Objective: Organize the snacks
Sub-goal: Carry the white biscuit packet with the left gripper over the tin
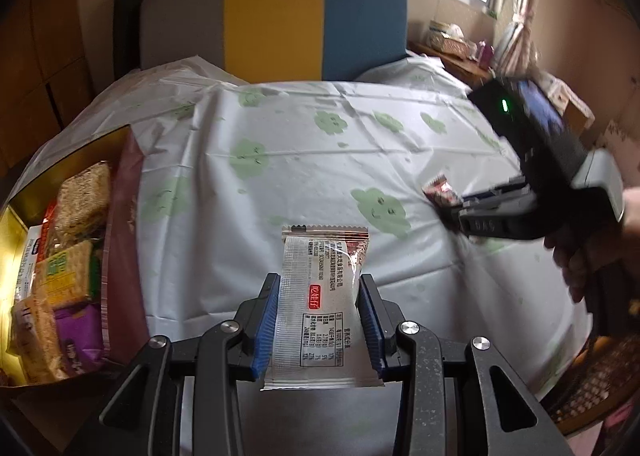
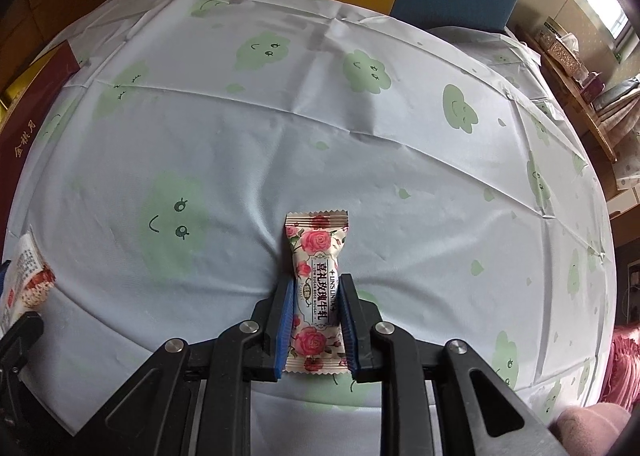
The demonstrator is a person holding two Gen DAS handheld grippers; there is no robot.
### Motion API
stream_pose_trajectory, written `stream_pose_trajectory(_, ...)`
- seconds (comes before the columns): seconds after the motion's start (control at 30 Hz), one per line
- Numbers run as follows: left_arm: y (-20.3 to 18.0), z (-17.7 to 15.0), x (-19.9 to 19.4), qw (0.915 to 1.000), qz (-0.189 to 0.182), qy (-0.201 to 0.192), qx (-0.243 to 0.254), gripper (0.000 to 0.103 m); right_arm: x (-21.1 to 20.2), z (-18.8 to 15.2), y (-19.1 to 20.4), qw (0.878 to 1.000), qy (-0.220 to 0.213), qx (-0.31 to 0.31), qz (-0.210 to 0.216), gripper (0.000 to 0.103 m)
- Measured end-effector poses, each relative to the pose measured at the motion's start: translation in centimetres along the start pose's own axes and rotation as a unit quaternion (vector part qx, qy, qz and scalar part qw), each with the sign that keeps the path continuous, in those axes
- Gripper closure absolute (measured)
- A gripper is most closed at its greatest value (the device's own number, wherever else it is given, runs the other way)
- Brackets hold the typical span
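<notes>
- We see a round table under a pale tablecloth (image 2: pixel 360 159) printed with green smiling clouds; it fills most of both wrist views, and apart from the things named below it looks bare.
- Behind the table, at the top centre of the left wrist view, stands a chair back (image 1: pixel 276 23) in grey, yellow and blue panels, with a bright window at the upper right.
- At the left edge of the left wrist view sits an open gift box (image 1: pixel 16 223) with a gold lining and a dark red wall, already packed with cracker and biscuit packets. We judge it to be where the snacks go.
- Our left gripper (image 1: pixel 320 288), low in the centre of its own view, pinches a silver snack packet (image 1: pixel 320 296) between blue pads, printed back facing up.
- Our right gripper (image 2: pixel 316 296), low in the centre of its view, pinches a rose nougat candy (image 2: pixel 318 288) at its middle, the wrapper's tail pointing up the frame.
- To do this step well, we judge each hand should carry its piece to the box in turn, the left first since it is nearer, lower it into a gap among the packets, and only then spread the fingers.
- Both wrappers are slick, so we would keep the squeeze steady while travelling.
</notes>
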State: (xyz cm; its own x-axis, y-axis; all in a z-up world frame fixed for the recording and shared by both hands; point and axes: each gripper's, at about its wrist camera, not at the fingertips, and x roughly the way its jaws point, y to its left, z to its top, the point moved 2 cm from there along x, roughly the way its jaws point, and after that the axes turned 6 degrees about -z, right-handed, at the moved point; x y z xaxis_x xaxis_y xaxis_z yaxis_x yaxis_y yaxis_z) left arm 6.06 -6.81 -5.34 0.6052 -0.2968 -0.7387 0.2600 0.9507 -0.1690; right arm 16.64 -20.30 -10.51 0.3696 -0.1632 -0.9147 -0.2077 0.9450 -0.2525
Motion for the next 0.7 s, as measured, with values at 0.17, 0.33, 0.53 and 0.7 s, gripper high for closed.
stream_pose_trajectory(0.17, 2.9, 1.7, -3.1, 0.9987, 0.017, -0.039, -0.029, 0.064, -0.3, -0.1, 0.2, 1.0, -0.001, 0.002, 0.001, 0.081)
stream_pose_trajectory(0.33, 6.2, 1.8, -4.9, 0.9959, 0.039, -0.053, -0.062, 0.064, -0.3, -0.2, 0.4, 1.0, -0.003, 0.003, -0.002, 0.081)
stream_pose_trajectory(0.53, 9.6, 0.7, -6.2, 0.9913, 0.068, -0.056, -0.098, 0.064, -0.4, -0.1, 0.2, 1.0, -0.004, -0.002, -0.004, 0.081)
stream_pose_trajectory(0.7, 14.1, 0.9, -8.8, 0.9791, 0.124, -0.087, -0.136, 0.064, -0.4, -0.1, 0.4, 1.0, -0.005, -0.007, -0.008, 0.081)
